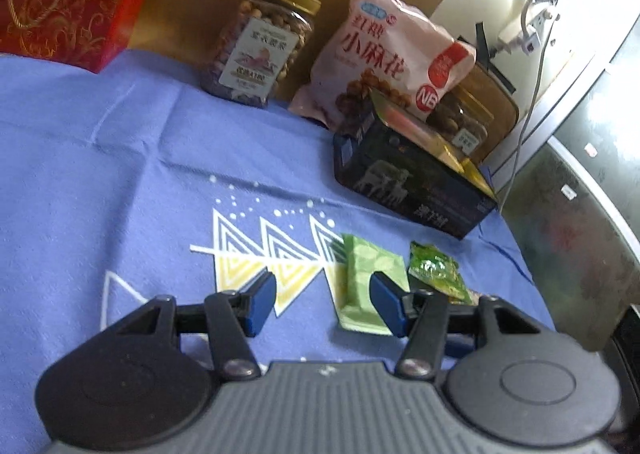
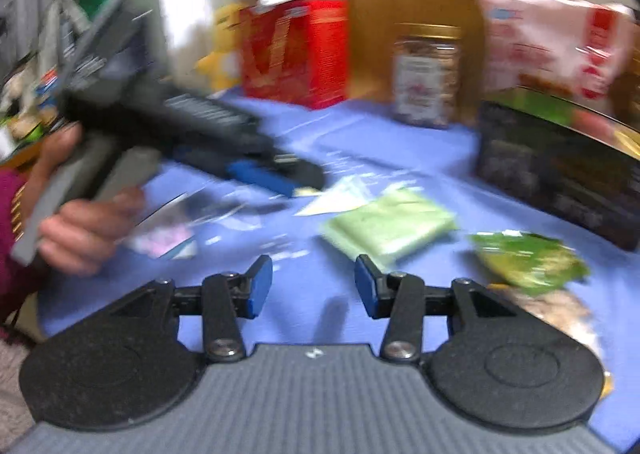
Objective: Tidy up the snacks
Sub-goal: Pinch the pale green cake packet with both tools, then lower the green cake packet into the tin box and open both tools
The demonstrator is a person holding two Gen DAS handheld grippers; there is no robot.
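Hovering low over a blue tablecloth (image 1: 120, 158), the left gripper (image 1: 322, 300) had its blue fingers (image 1: 262, 300) spread with nothing between them, while the right gripper (image 2: 313, 286) likewise stood spread and empty in its own, motion-blurred view. A pale green snack packet (image 1: 366, 282) lay flat on the cloth at lower centre of the left-wrist frame, partly hidden behind the right-hand finger pad. Its long axis ran up and down the frame, tilted slightly, one sealed short end pointing toward the camera. Just beside it on the right lay a darker green snack pouch (image 1: 438, 274). Behind them, at centre right, sat a dark box (image 1: 408, 186), with a pink snack bag (image 1: 384, 50) and a nut jar (image 1: 262, 46) standing at the back.

The packet looked light, thin and soft, likely crinkly and somewhat slippery, its contents possibly brittle. A pinch across its narrow width near the middle seemed the safest hold. In the right-wrist view, a hand (image 2: 76, 230) at left gripped the other tool's handle.
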